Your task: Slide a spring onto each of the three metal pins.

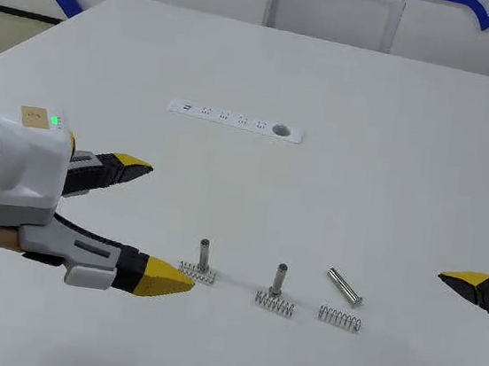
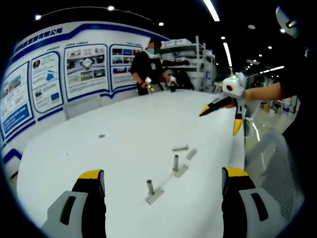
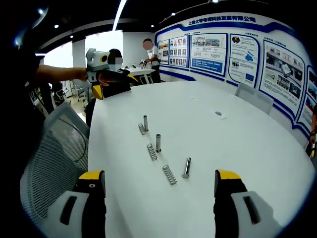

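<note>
A wide white table (image 1: 382,155) carries everything, with a grey chair (image 1: 334,11) pushed in at its far edge. In the right gripper view, a mesh chair (image 3: 52,148) stands at the near side. The left gripper (image 1: 169,225) hangs over the table at the left of the head view. Its yellow-tipped fingers are wide apart and hold nothing, and the lower tip is just beside the leftmost parts. The right gripper (image 1: 412,330) comes in from the right edge, well apart from the left one, with its fingers also spread wide and empty. A long white socket strip (image 1: 234,120) is set flat into the table further back. Nearer the person, the three pins sit in a row between the two grippers. The left pin (image 1: 204,254) and the middle pin (image 1: 279,278) stand upright, and the right pin (image 1: 344,286) lies flat at a slant. The springs lie on their sides on the table, one in front of each pin and none on a pin. The left spring (image 1: 197,273) is right at the foot of its pin. The middle spring (image 1: 273,304) is just in front of its pin, and the right spring (image 1: 339,318) lies near the lying pin without touching it.
</note>
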`<action>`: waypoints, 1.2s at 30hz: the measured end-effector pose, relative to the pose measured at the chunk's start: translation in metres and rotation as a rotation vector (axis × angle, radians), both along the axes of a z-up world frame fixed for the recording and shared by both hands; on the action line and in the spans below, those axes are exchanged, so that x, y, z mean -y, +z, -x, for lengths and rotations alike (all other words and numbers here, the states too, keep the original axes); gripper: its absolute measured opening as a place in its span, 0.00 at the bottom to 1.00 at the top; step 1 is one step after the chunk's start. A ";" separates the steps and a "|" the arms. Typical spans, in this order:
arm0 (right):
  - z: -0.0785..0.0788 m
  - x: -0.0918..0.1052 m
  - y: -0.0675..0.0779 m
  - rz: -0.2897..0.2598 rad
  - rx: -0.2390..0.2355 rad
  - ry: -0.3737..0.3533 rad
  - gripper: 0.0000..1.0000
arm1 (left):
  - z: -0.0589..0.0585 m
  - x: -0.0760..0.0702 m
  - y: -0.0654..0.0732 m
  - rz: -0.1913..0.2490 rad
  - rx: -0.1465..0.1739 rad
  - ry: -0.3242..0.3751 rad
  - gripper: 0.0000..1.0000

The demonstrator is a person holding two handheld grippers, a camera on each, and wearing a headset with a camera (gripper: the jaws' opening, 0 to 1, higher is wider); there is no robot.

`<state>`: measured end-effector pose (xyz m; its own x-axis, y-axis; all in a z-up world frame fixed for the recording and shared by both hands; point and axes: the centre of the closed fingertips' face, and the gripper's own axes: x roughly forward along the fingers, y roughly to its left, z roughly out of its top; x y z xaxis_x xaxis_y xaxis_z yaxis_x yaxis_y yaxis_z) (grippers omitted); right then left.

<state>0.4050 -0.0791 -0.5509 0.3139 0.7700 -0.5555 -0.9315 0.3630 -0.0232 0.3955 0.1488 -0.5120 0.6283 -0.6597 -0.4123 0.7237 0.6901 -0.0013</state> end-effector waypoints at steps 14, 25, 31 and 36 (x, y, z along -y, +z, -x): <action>-0.014 -0.009 -0.006 0.000 -0.012 -0.017 0.86 | 0.006 -0.002 -0.011 -0.012 -0.020 0.007 1.00; -0.039 -0.021 -0.015 0.000 -0.018 -0.058 0.67 | 0.004 -0.001 -0.015 -0.010 -0.028 0.008 1.00; -0.047 -0.032 -0.026 0.014 -0.042 -0.058 0.58 | 0.005 -0.004 -0.017 -0.018 -0.033 0.005 1.00; -0.057 -0.035 -0.030 0.015 -0.052 -0.073 0.55 | 0.006 -0.007 -0.018 -0.023 -0.038 0.007 1.00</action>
<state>0.4619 -0.0436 -0.5812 0.3394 0.7377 -0.5837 -0.9026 0.4301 0.0189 0.3891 0.1554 -0.5301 0.6166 -0.6454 -0.4509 0.7184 0.6955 -0.0131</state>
